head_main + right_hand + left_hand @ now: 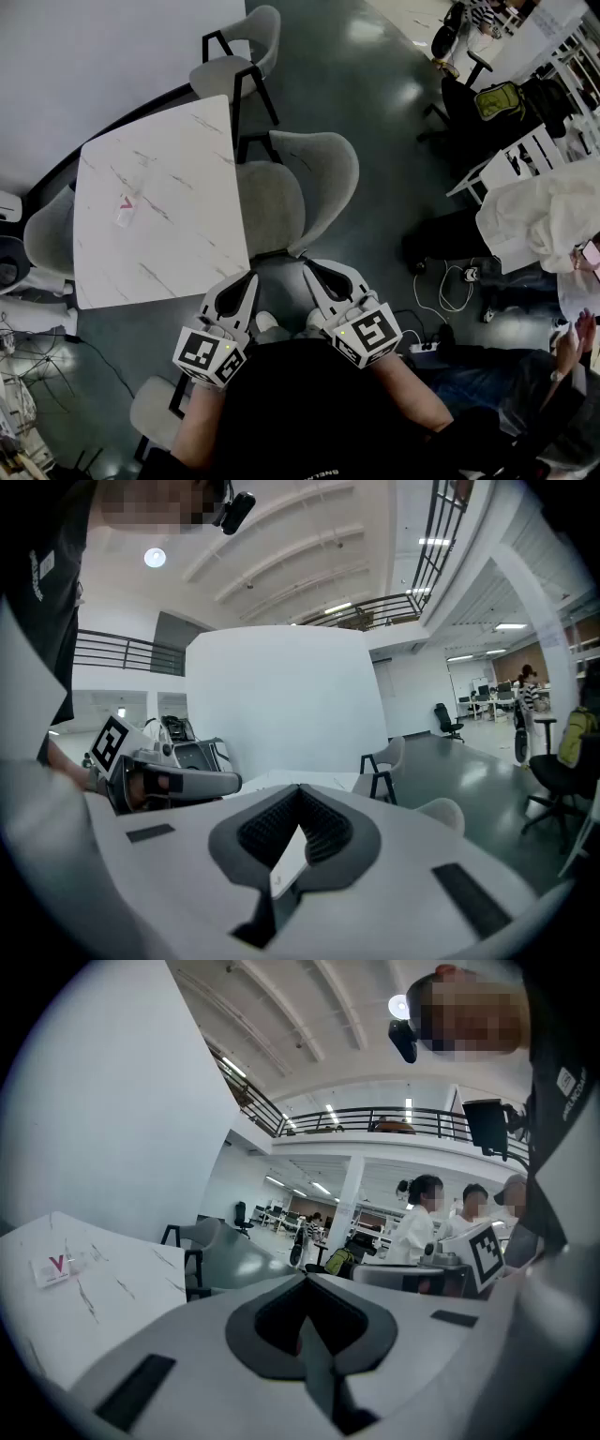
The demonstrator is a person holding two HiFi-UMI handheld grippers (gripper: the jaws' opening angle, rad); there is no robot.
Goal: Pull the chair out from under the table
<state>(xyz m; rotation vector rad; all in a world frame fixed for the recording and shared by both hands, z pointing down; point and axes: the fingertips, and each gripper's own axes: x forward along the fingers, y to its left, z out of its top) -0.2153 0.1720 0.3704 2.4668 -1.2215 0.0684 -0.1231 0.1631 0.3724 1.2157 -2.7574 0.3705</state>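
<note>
The table (159, 253) top covers the left part of the chair (309, 178) seat, and the seat hides most of the chair's legs. A small item (127, 208) with a red mark is too small to identify (packet or card, unclear). A second chair (47, 239) sits half under the table; a third chair (155, 408) disappears behind the person's forearm (202, 422).

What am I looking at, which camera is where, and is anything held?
No robot arm: a person holds a two-jaw gripper in each hand. The top-down picture comes from a camera on the person's head; the left gripper and right gripper show near its bottom. The other two come from cameras riding on each gripper, looking along its jaws. Both pairs of jaws are shut, holding nothing. Ahead stands a white marbled table with a small packet on it and a grey chair at its edge.
</note>
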